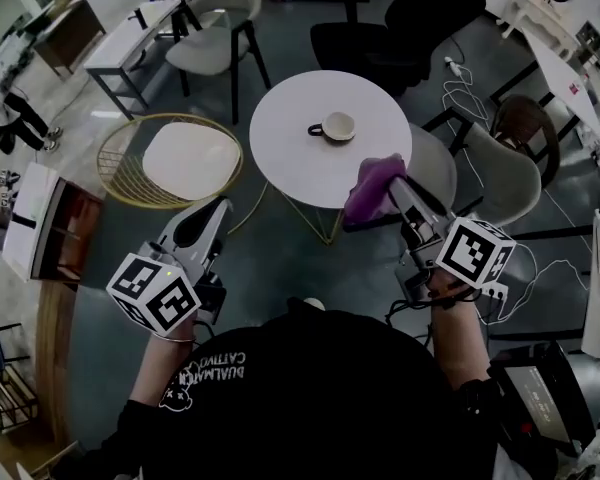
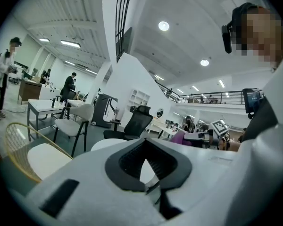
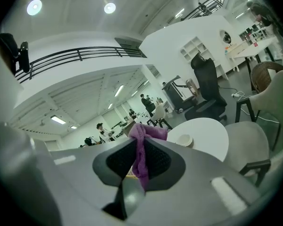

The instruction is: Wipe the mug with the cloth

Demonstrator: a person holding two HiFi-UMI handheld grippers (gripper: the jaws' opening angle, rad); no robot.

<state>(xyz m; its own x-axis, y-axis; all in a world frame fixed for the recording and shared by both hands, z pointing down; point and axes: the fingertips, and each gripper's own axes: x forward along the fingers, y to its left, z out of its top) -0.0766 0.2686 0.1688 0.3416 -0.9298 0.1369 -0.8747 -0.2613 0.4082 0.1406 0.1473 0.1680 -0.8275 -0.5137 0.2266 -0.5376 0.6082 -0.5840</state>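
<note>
A white mug point(image 1: 337, 126) with a dark handle stands on the round white table point(image 1: 290, 138), also small in the right gripper view as the mug point(image 3: 184, 140). My right gripper point(image 1: 393, 182) hangs at the table's near right edge, shut on a purple cloth point(image 1: 371, 185) that bunches up beyond its jaws; the cloth point(image 3: 142, 152) fills the gap between them. My left gripper point(image 1: 216, 211) is held low at the left, off the table, jaws shut and empty. In the left gripper view the table point(image 2: 114, 144) shows just beyond the closed jaws.
A wire-frame chair with a white seat point(image 1: 186, 160) stands left of the table. A beige chair point(image 1: 495, 173) and a black office chair point(image 1: 400, 28) stand right and behind. Cables and a power strip point(image 1: 458, 70) lie on the floor. People stand far off at the left.
</note>
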